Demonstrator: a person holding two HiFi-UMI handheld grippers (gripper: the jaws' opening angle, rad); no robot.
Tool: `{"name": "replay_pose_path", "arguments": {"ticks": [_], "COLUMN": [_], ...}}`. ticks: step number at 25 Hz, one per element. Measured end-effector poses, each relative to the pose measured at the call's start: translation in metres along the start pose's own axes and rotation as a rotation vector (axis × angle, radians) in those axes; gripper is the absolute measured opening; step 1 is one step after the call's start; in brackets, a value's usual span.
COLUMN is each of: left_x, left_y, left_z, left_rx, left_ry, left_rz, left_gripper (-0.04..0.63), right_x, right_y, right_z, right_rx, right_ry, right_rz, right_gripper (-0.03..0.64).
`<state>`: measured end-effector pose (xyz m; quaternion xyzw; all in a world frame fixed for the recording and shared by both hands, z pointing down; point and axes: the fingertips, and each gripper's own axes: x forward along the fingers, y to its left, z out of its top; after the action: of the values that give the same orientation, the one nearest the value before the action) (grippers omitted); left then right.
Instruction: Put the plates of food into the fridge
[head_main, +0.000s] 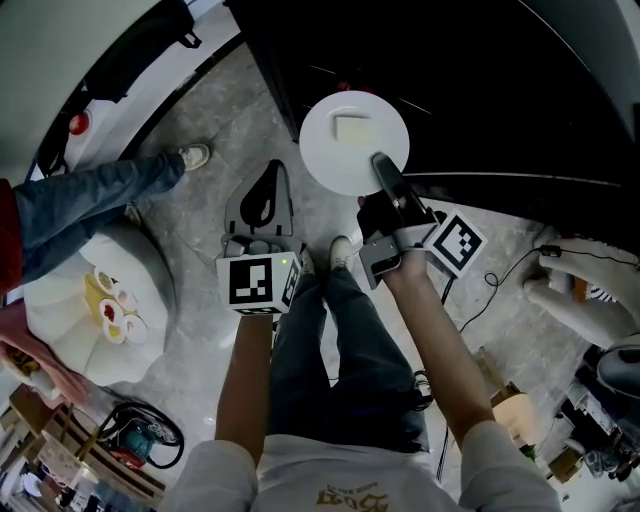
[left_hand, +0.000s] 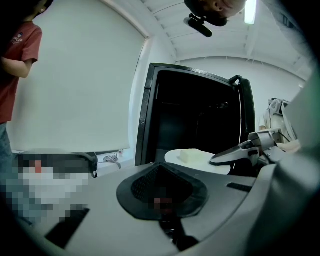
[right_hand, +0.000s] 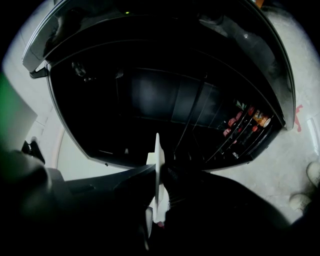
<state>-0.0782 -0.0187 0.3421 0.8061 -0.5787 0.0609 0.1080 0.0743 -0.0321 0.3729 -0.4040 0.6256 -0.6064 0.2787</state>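
From the head view the fridge (head_main: 500, 90) is too dark inside for me to see any shelves. The plate (right_hand: 158, 160) shows me only its edge, its lower rim lost between the right fingers (right_hand: 121, 181). The jars (right_hand: 241, 120) are too small to name.

The floor (head_main: 205, 215) is grey and mottled, stone or concrete by its look, and pale where the light falls. At the left stands a low, round white worktop (head_main: 60, 340) with a scalloped edge. Nearer, at the left, a black cable (head_main: 140, 420) lies coiled on the floor. At the right a thin black cord (head_main: 505, 270) trails across the floor, and a cardboard box (head_main: 512, 412) sits nearer. A broad pale wall (left_hand: 75, 85) fills the far left. The white ribbed ceiling (left_hand: 210, 42) carries a bright lamp (left_hand: 250, 10). A red mark (right_hand: 300, 111) shows on the floor at the right.
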Motion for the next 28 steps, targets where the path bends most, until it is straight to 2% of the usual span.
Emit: {"name": "replay_pose_path", "arguments": {"ticks": [9, 15, 28], "left_x": [0.006, 0.015, 0.039], "left_y": [-0.007, -0.007, -0.002], "left_z": [-0.005, -0.008, -0.024], "left_rx": [0.001, 0.039, 0.028], "left_ry": [0.007, 0.002, 0.032], "left_rz": [-0.009, -0.024, -0.054], "left_gripper": [0.0, 0.0, 0.0], "right_x": [0.004, 0.015, 0.043], "right_y": [-0.005, -0.014, -0.03], "right_z": [-0.001, 0.003, 0.012], "right_rx": [0.023, 0.051, 0.069], "right_ry": [-0.001, -0.019, -0.057], "right_rz": [0.0, -0.019, -0.043], "right_gripper": [0.026, 0.026, 0.026]}}
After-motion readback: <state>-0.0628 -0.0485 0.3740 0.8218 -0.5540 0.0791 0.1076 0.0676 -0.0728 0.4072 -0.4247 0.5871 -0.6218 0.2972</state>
